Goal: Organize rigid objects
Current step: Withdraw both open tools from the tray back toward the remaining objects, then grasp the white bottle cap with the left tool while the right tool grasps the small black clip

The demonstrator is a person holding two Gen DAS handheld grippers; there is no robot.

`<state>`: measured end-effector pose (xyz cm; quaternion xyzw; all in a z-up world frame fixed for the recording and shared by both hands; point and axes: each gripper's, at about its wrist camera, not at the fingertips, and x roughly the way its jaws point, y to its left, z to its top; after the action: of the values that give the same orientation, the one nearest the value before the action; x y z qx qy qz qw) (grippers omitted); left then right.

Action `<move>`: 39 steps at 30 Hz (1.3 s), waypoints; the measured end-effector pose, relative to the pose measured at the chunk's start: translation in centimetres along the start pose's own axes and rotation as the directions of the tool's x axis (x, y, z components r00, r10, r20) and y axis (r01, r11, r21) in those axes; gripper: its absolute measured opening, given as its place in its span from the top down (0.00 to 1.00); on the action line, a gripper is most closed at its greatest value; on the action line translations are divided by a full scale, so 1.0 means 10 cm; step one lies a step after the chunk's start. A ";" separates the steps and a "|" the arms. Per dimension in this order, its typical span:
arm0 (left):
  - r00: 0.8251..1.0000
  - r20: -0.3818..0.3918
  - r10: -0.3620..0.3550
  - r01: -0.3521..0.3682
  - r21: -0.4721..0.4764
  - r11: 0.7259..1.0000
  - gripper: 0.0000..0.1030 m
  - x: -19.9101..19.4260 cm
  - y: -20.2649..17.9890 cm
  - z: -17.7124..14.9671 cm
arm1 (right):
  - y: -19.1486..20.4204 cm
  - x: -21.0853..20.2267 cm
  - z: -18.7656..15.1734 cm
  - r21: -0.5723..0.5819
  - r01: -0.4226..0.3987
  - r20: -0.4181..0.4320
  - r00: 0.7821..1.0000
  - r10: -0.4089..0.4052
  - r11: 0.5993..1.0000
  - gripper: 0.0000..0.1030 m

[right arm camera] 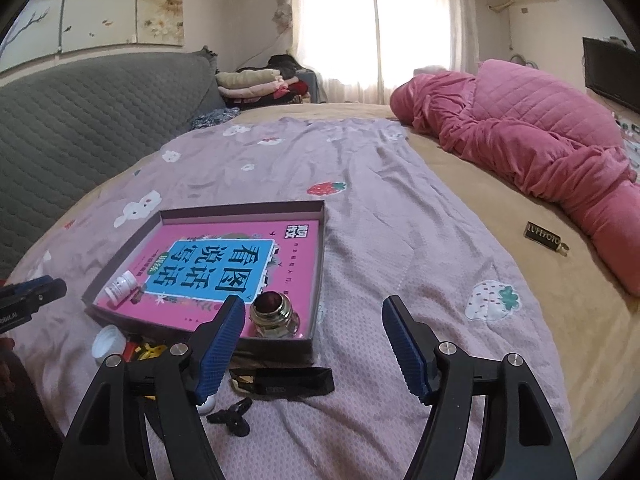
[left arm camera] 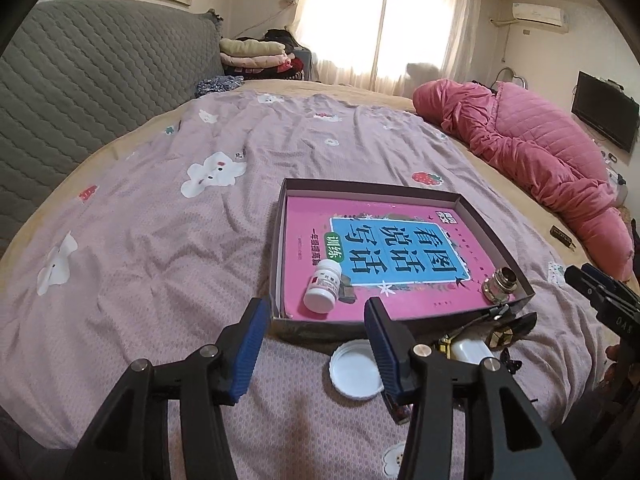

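Sorting partly done.
Pill bottle [left arm camera: 322,287] and brass fitting [left arm camera: 501,285] lie in box [left arm camera: 404,190], lower centre; white lid [left arm camera: 354,368] remains outside. Left gripper [left arm camera: 316,320], right gripper [right arm camera: 314,320]: jaws apart, empty.

Ahead of your jaws, the pink book [left arm camera: 384,248] in the shallow box [left arm camera: 496,236] showed large upside-down Chinese characters, 看图说话写话, with 训练 on a green tag. The small white bottle's [left arm camera: 322,288] red label was too small to read.
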<state>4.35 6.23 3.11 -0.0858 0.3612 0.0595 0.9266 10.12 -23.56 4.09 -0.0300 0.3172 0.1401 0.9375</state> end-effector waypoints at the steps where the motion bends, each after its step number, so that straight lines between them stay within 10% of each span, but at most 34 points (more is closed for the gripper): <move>1: 1.000 -0.001 0.001 -0.001 0.003 1.000 0.51 -0.01 0.00 -0.01 | -0.01 -0.01 0.00 0.002 0.004 0.000 1.000 -0.004 1.000 0.29; 39: 0.993 -0.110 -0.034 0.041 0.065 0.997 0.51 -0.05 -0.20 -0.28 | 0.44 0.16 -0.50 -0.105 -0.155 -0.291 0.949 0.119 0.982 0.29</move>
<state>2.44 3.69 1.68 -0.0645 0.4112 0.0250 0.9089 7.15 -19.67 -0.68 -0.0868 0.4401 0.2191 0.8665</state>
